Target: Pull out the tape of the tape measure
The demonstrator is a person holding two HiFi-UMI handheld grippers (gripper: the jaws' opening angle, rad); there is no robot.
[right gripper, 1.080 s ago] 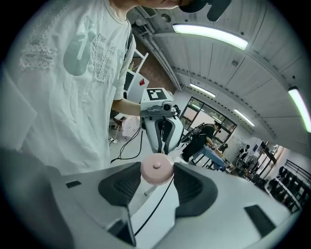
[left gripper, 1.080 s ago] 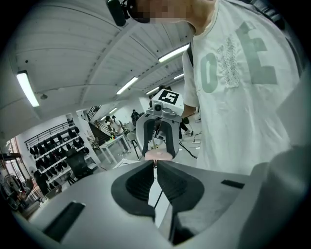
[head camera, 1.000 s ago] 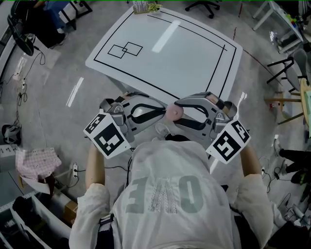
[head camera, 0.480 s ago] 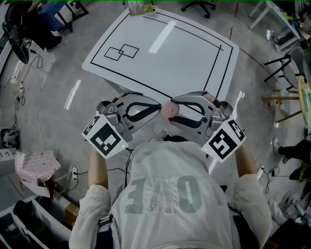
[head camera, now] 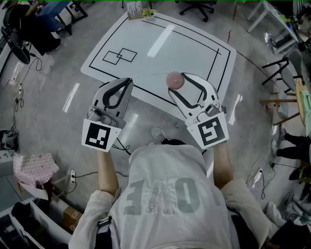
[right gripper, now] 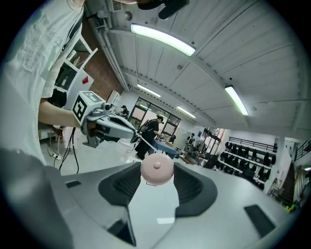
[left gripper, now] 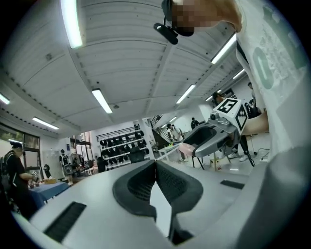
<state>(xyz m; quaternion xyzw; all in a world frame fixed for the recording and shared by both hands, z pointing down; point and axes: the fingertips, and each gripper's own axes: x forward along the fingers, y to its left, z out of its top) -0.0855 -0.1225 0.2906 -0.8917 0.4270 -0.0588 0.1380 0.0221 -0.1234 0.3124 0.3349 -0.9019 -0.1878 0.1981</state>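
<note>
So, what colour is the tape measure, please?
Pale pink; the tape measure shows best in the right gripper view.

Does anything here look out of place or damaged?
Nothing stands out. The right gripper holds the pink tape measure, and the left gripper pinches its tape, which runs straight between them.

A white table (head camera: 194,53) stands on the grey floor (head camera: 58,97), its near edge under the tip of the left gripper (head camera: 129,81). Black lines on it form a large rectangle (head camera: 221,61) and, ahead of that gripper, two overlapping small squares (head camera: 120,57). Further ahead, a small box (head camera: 135,8) sits at the table's far edge.
</note>
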